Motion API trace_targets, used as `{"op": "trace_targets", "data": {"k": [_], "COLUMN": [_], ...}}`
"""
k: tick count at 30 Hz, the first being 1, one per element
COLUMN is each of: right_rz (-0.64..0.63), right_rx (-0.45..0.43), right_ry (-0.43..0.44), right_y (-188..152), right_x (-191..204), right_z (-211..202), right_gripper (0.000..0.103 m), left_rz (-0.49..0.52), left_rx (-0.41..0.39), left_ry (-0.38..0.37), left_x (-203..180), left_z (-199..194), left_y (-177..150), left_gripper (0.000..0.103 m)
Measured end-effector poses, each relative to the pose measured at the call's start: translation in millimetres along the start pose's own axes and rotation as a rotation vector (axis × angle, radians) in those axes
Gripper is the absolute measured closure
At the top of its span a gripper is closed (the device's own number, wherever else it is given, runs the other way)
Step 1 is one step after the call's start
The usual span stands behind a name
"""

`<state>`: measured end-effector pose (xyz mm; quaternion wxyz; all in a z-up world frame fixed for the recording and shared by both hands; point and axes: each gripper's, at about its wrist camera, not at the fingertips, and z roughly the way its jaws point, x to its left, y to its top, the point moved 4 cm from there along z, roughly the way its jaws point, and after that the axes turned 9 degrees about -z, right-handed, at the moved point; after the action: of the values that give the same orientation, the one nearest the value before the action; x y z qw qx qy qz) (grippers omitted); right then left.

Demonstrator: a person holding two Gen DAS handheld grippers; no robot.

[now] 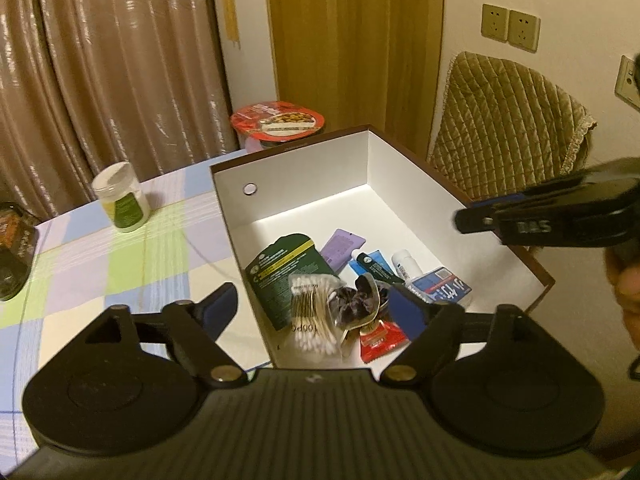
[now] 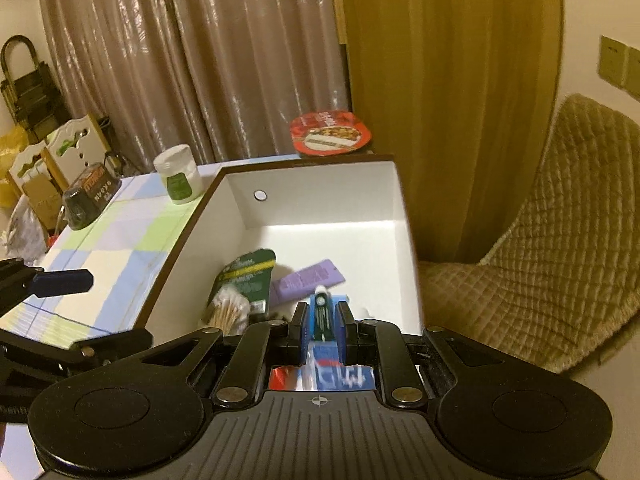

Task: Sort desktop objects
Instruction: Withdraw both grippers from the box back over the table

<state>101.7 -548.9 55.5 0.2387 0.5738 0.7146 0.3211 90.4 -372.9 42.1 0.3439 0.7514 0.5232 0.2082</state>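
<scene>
A white box with a brown rim stands on the checked tablecloth. It holds a dark green packet, cotton swabs, a purple sachet, a dark scrunchie, a red sachet, a blue card and a dark green tube. My left gripper is open and empty over the box's near edge. My right gripper hangs over the box, jaws nearly closed; the dark green tube shows between them, and I cannot tell whether they grip it.
A white jar with a green label and a dark jar stand on the cloth to the left. A red-lidded food bowl stands behind the box. A quilted chair is at the right, curtains behind.
</scene>
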Motion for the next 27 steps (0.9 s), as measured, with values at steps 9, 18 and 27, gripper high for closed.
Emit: {"op": "trace_targets", "data": {"k": [9, 18, 27], "right_rz": [0.007, 0.004, -0.018], "right_rx": [-0.095, -0.084, 0.052], "right_ry": [-0.052, -0.045, -0.011], "right_y": [-17.0, -30.4, -50.9], "right_x": [0.2, 9.9, 22.0], "right_z": [-45.2, -60.3, -61.4], "right_gripper": [0.004, 0.004, 0.004], "left_rz": [-0.056, -0.074, -0.184], "left_rx": [0.002, -0.006, 0.038], "left_ry": [0.02, 0.015, 0.038], "left_x": [-0.5, -8.5, -9.0], "left_z": [-25.5, -43.7, -54.2], "left_y": [-21.8, -35.1, -55.4], "left_gripper": [0.017, 0.005, 0.001]}}
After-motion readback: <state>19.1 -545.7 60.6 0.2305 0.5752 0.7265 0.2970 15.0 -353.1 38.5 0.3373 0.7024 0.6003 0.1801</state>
